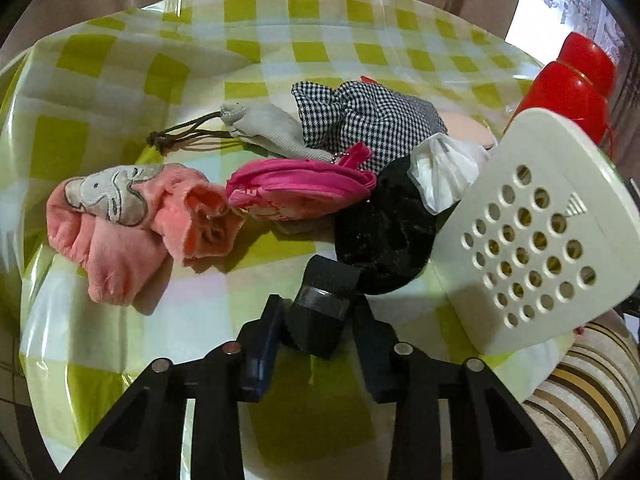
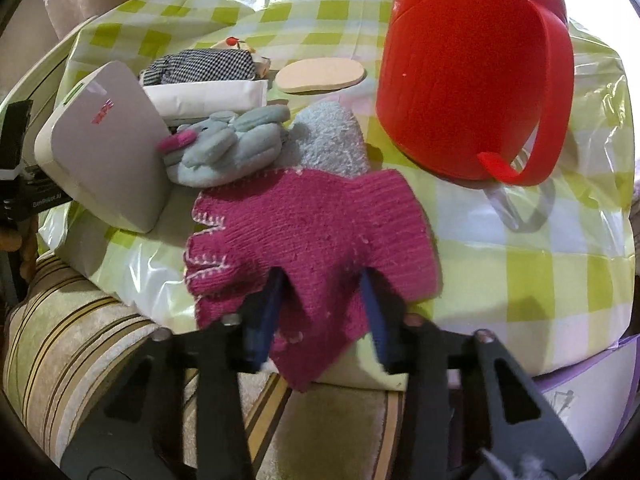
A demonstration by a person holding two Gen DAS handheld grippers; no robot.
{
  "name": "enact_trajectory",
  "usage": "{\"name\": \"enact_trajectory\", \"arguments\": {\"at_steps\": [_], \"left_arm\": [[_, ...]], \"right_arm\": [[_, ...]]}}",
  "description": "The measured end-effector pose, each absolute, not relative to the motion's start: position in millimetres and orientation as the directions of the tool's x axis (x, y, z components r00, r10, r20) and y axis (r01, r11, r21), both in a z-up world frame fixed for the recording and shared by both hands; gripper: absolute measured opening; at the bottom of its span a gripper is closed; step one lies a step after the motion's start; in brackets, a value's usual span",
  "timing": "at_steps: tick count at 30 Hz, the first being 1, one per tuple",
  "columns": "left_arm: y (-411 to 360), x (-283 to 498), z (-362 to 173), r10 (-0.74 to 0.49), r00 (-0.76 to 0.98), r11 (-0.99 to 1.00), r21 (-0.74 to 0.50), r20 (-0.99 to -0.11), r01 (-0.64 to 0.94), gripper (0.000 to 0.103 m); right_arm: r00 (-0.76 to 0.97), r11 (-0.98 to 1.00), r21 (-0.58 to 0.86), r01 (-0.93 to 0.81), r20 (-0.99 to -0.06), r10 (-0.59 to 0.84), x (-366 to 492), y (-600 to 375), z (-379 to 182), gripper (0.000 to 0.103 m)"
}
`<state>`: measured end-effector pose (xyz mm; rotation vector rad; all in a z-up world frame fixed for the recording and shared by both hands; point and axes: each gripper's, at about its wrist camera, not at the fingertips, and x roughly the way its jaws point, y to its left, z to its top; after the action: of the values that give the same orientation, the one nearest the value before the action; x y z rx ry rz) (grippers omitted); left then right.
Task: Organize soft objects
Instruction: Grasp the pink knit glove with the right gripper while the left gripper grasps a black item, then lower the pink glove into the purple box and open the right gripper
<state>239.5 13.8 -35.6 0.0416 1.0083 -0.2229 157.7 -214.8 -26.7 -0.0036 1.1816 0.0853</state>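
Note:
In the left wrist view, my left gripper (image 1: 318, 304) points down at the table, its blue pads pressing a black folded strap (image 1: 324, 304) that leads to a black fuzzy item (image 1: 380, 236). Beyond lie a pink plush piece with an elephant patch (image 1: 116, 216), a magenta pouch (image 1: 300, 188), a grey drawstring bag (image 1: 264, 128) and a checked cloth pouch (image 1: 360, 120). In the right wrist view, my right gripper (image 2: 322, 280) is shut on the near edge of a magenta knit glove (image 2: 312, 224), the cloth bunched between its pads. A light blue plush toy (image 2: 228, 144) and a blue fuzzy sock (image 2: 332, 140) lie behind the glove.
A red jug (image 2: 460, 80) stands at the right, and a white perforated box (image 1: 532, 232) leans beside the black item. A tan oval mat (image 2: 320, 76) and a tissue pack (image 2: 208, 96) lie farther back. A striped cushion (image 2: 80, 340) sits below the edge of the checked tablecloth (image 2: 540, 260).

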Motion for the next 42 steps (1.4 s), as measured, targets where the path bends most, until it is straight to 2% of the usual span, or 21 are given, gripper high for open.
{"name": "enact_trajectory", "arguments": {"at_steps": [4, 9, 23, 42], "left_arm": [[14, 233, -33, -0.175, 0.525, 0.976, -0.075, -0.833, 0.206, 0.035], [15, 219, -23, -0.188, 0.552, 0.975, -0.089, -0.812, 0.201, 0.035], [20, 175, 5, -0.223, 0.616, 0.975, -0.187, -0.756, 0.123, 0.035], [-16, 112, 38, -0.31, 0.68, 0.941, -0.317, -0.665, 0.119, 0.035]], "right_arm": [[0.374, 0.995, 0.044, -0.093, -0.924, 0.076, 153, -210, -26, 0.017], [0.386, 0.994, 0.073, -0.081, -0.917, 0.098, 147, -215, -21, 0.012], [0.449, 0.993, 0.115, -0.04, -0.885, 0.121, 114, -229, 6, 0.011], [0.539, 0.987, 0.159, 0.035, -0.834, 0.115, 56, -263, 42, 0.01]]}}
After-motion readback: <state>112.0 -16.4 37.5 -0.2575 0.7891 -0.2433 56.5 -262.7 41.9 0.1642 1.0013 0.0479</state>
